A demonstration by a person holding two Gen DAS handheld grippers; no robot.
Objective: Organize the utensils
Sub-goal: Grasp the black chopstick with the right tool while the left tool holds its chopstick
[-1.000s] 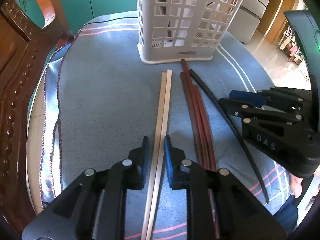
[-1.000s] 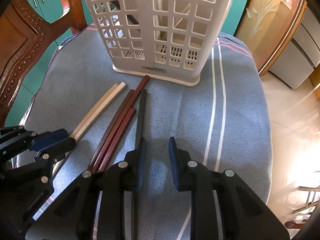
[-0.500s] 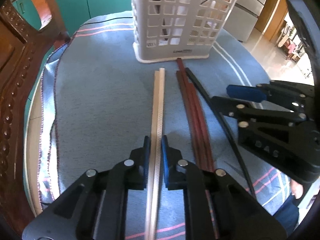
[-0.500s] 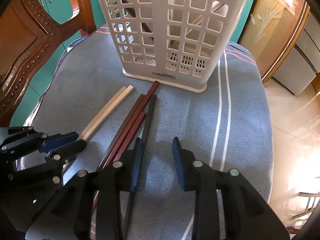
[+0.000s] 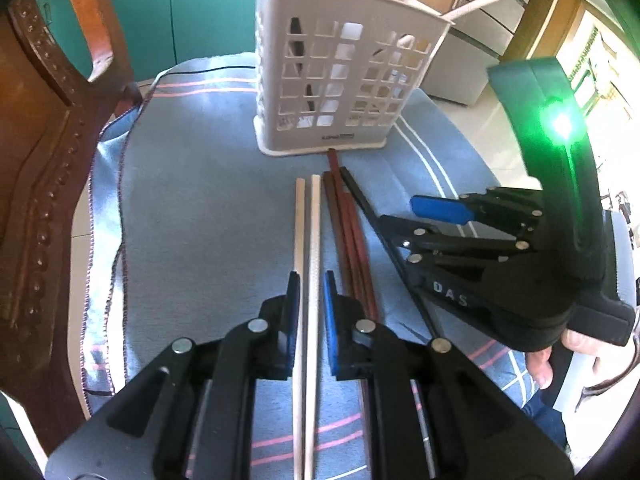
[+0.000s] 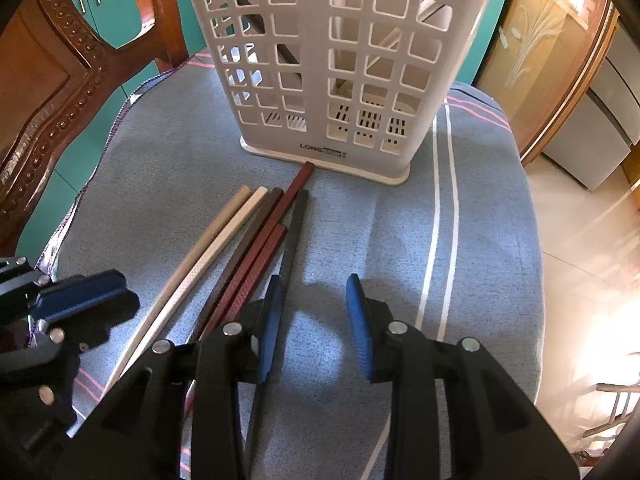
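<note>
A few chopsticks are already standing in the white utensil basket while the left tongs are clenching the cream chopsticks lying on the worktop, right tongs released

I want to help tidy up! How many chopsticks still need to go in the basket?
Some sticks already stand in the white basket. The left gripper straddles the cream pair, jaws nearly shut around it. Left on the cloth: that pair, three reddish-brown sticks and one black stick. The right gripper is open, holding nothing.
</note>
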